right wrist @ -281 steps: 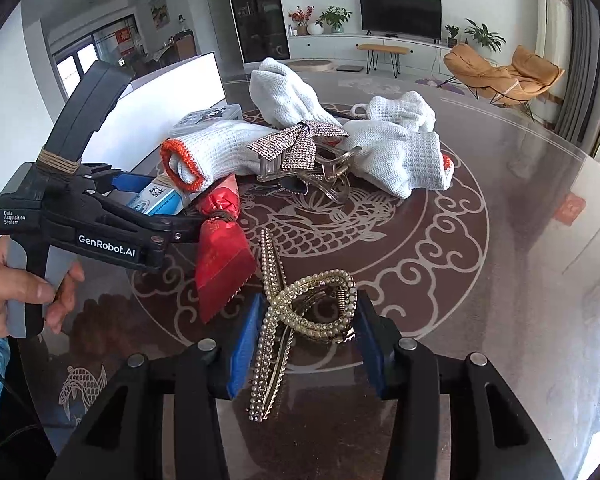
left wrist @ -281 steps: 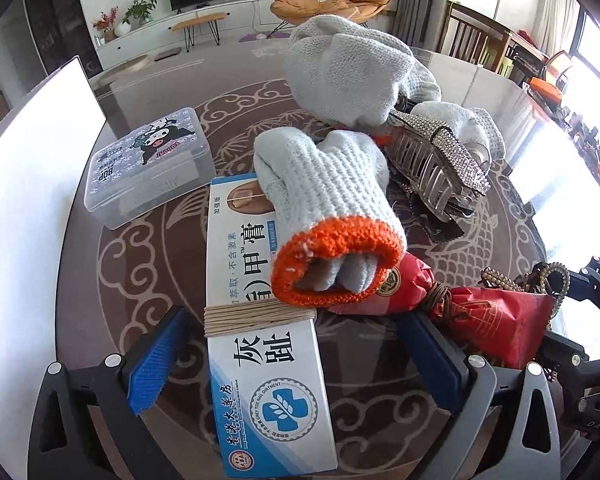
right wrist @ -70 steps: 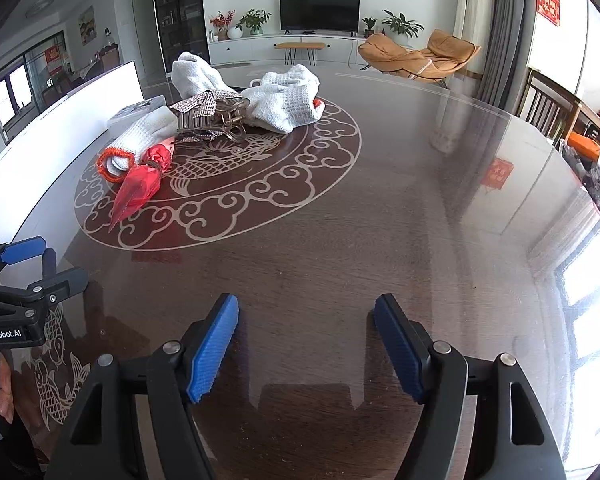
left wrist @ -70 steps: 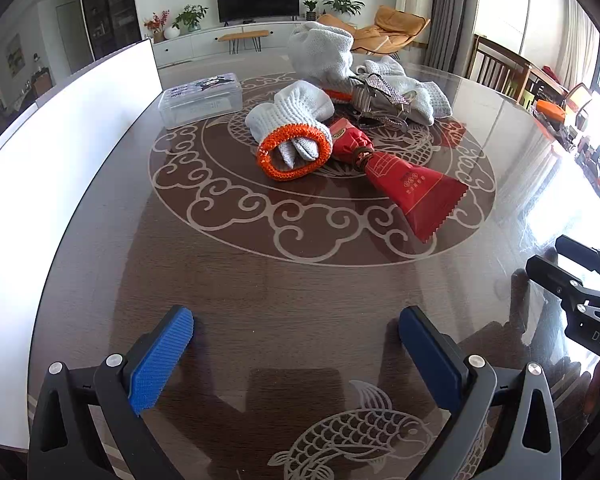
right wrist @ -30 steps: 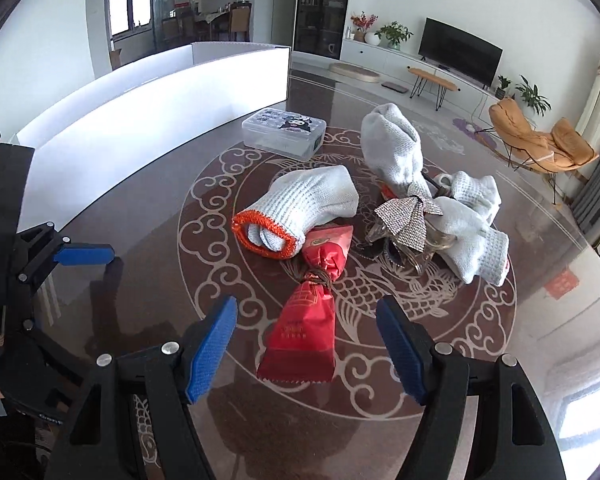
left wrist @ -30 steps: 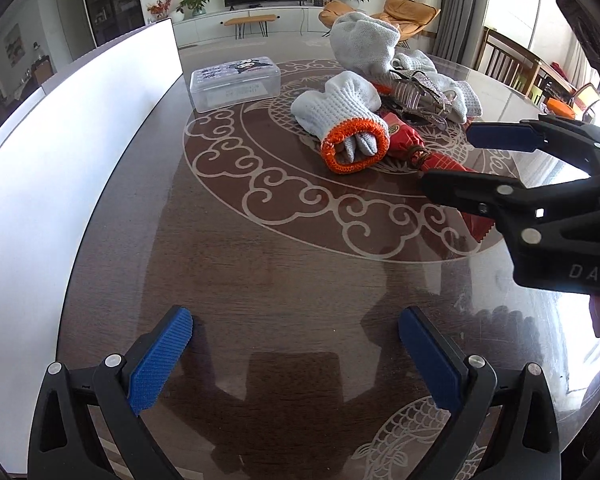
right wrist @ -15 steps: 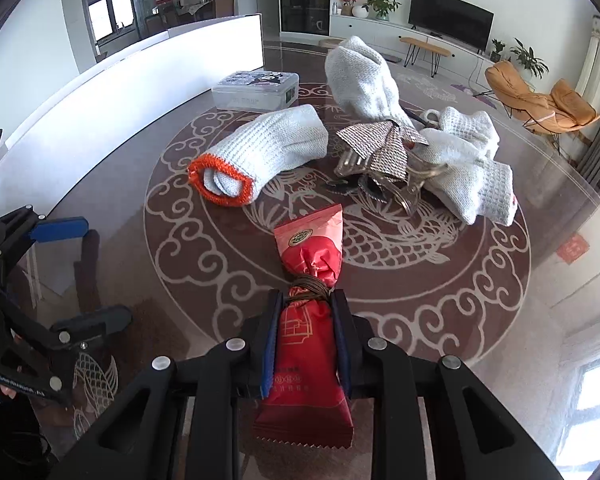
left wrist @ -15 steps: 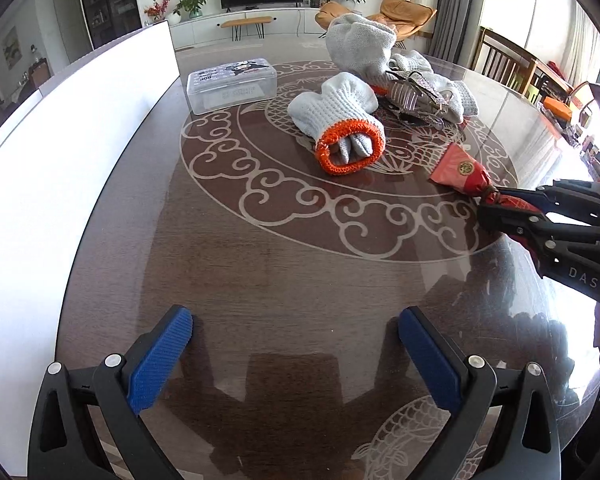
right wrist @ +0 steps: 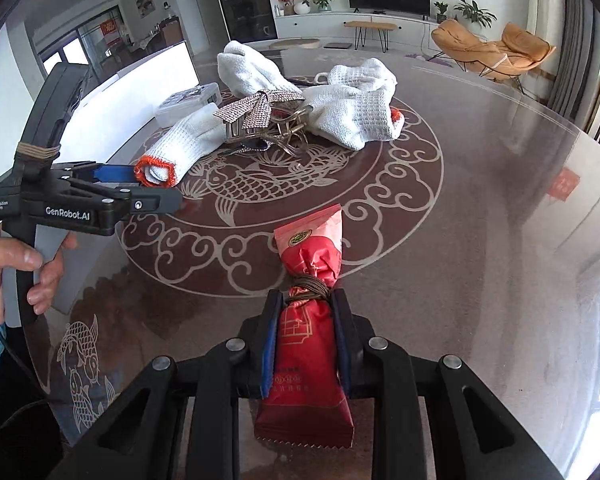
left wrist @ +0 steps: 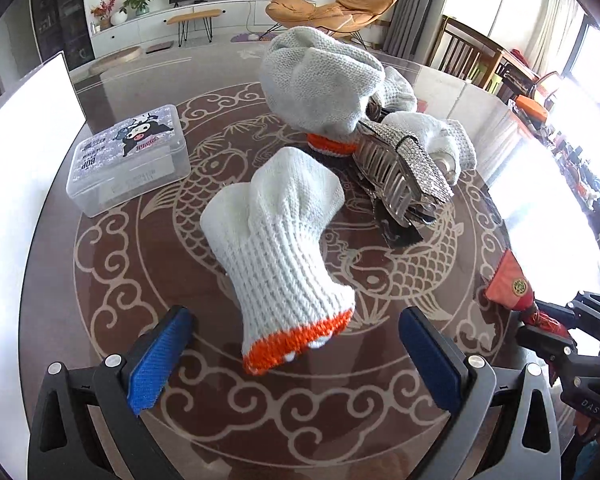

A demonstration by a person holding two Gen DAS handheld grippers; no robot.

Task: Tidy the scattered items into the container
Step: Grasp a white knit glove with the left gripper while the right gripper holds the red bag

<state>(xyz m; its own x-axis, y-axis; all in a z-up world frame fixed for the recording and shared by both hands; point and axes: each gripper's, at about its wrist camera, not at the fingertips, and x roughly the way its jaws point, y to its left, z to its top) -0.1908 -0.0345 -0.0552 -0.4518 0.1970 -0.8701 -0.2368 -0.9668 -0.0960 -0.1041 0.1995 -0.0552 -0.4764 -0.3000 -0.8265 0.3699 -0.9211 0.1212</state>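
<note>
At the far left of the tabletop (left wrist: 100, 280) lies a clear plastic box (left wrist: 130, 160). Nearer, the left hand-held gripper (left wrist: 296, 348) is spread wide around the orange cuff of a white glove (left wrist: 280, 248), its pads not touching it. Beyond lie more gloves (left wrist: 320, 88) and a rhinestone hair claw (left wrist: 404, 172). On the right, the right hand-held gripper (right wrist: 306, 312) pinches a red packet (right wrist: 306, 344) just below its twine tie.
</note>
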